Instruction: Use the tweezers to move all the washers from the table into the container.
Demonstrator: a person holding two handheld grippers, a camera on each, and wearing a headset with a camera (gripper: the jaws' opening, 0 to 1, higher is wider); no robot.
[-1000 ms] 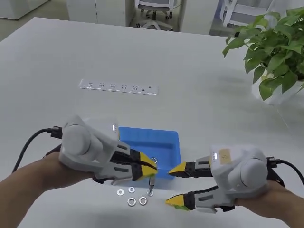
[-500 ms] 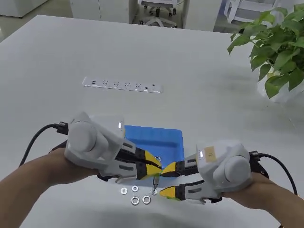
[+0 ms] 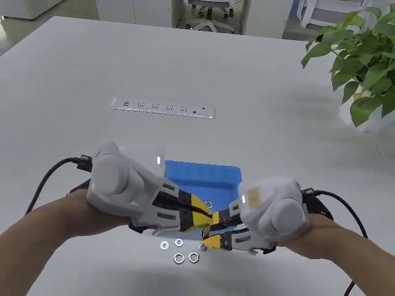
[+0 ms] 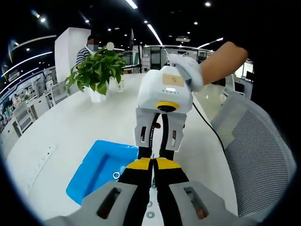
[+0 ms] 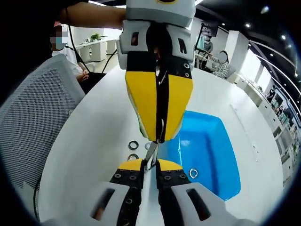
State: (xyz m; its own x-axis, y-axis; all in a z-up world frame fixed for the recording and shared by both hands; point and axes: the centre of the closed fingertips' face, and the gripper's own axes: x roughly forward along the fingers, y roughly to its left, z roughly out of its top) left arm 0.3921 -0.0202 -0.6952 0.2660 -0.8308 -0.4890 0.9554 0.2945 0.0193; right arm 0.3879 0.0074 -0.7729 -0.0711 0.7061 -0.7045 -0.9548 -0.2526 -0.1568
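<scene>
Right gripper (image 5: 150, 165) and left gripper (image 5: 159, 136) both pinch tight on the skinny tweezers (image 5: 151, 153); washers (image 5: 133, 144) look light and slick, so nip an edge.

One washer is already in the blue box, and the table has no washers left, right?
Not quite. One washer is in the blue box, but several washers lie on the table beside it, as the head view shows.

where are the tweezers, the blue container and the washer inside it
tweezers (image 5: 151, 156), right gripper view, middle of the metal shaft
blue container (image 5: 214, 136), right gripper view, bare floor
washer (image 5: 190, 173), right gripper view, its ring
</scene>
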